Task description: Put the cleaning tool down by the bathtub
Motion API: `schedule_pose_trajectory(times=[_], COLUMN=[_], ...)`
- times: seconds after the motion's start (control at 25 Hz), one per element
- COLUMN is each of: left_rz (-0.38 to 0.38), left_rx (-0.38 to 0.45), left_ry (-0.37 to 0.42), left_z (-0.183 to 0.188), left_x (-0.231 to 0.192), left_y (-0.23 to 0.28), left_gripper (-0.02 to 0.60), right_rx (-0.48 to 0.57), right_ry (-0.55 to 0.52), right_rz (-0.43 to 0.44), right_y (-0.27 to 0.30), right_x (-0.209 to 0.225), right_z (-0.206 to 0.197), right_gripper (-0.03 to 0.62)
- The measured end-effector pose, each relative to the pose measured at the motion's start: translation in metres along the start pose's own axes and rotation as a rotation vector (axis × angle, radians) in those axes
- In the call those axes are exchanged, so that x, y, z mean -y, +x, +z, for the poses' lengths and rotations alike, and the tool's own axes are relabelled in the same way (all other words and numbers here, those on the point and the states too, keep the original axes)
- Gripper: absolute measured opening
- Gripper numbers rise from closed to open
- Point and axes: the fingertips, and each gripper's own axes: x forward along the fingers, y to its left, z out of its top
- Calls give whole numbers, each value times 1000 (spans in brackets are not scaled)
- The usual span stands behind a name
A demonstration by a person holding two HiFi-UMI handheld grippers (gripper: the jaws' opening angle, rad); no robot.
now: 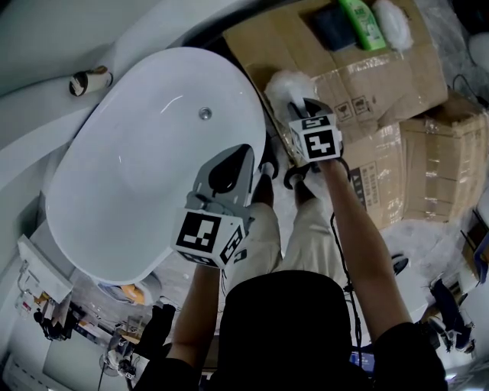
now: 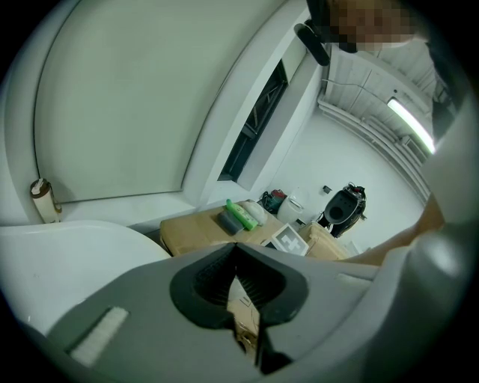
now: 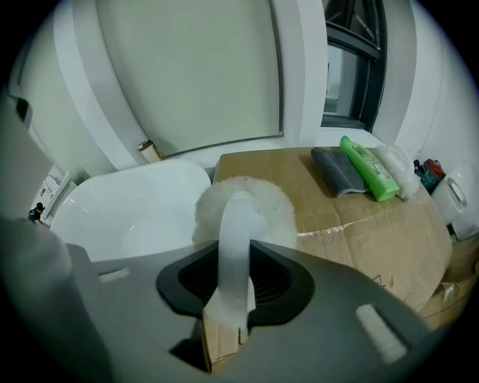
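The cleaning tool is a white brush: its fluffy round head (image 3: 241,203) hangs over the near corner of a cardboard box, beside the white bathtub (image 1: 137,153). My right gripper (image 3: 233,295) is shut on the brush's pale handle (image 3: 233,258), which stands up between the jaws. In the head view the brush head (image 1: 286,85) shows just past the right gripper (image 1: 306,114), right of the tub's rim. My left gripper (image 1: 229,172) hovers over the tub's right edge; its jaws are closed together with nothing between them (image 2: 241,295).
Stacked cardboard boxes (image 1: 382,84) stand right of the tub; on top lie a green bottle (image 3: 368,168), a dark grey pad (image 3: 337,170) and a white bundle (image 1: 392,21). A paper roll (image 1: 88,79) sits on the ledge behind the tub. My legs are below.
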Motion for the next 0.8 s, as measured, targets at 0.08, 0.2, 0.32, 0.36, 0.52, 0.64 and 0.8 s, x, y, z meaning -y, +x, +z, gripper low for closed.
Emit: schedule_pose_trajectory(times=[0.08, 0.2, 0.32, 0.36, 0.52, 0.64, 0.8], left_rz=[-2, -1, -2, -3, -5, -8, -14], left_rx=[-2, -3, -6, -8, -15, -16, -14], left_ry=[-1, -4, -11, -13, -14, -12, -11], left_z=[-1, -3, -6, -7, -11, -10, -6], left_x=[0, 0, 0, -1, -2, -3, -5], left_y=[0, -1, -4, -5, -7, -6, -6], left_gripper=[-2, -2, -2, -2, -2, -2, -2], right_rx=[0, 3, -1, -2, -9, -14, -14], right_ry=[3, 4, 2, 1, 4, 5, 9], right_rz=[0, 6, -4, -10, -25, -32, -54], right_y=[2, 5, 7, 7, 8, 8, 8], right_x=[1, 0, 2, 3, 5, 7, 9], right_z=[0, 1, 1, 1, 2, 1, 2], right_gripper=[97, 97, 97, 97, 97, 97, 108])
